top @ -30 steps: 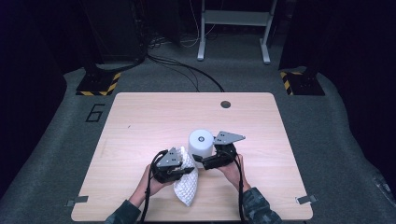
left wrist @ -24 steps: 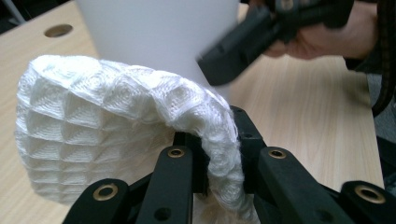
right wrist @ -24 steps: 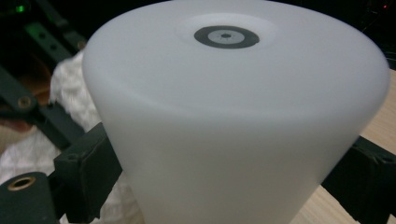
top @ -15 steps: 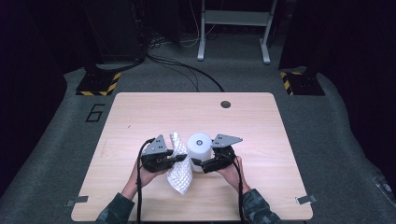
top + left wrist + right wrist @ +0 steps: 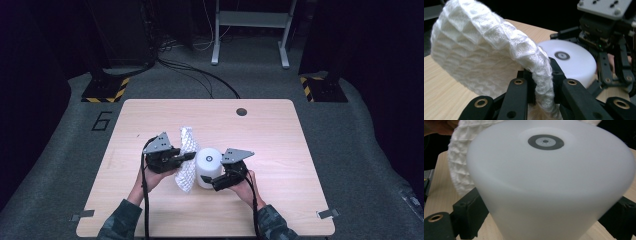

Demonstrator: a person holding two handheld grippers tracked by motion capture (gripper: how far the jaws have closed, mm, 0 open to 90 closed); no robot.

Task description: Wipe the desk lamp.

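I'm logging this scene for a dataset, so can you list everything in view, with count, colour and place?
Cylinder: one, white with a dark ring mark on top, upright on the table's near middle.
Foam net sleeve: one, white, just left of the cylinder.
Table: one, light wood, with a dark round hole near its far edge.
Floor number 6: one, grey, left of the table.
Striped bases: two, black and yellow, on the floor beyond the table.
Metal frame: one, grey, at the back.
Left gripper: one, black, shut on the foam net sleeve.
Right gripper: one, black, clamped around the cylinder.
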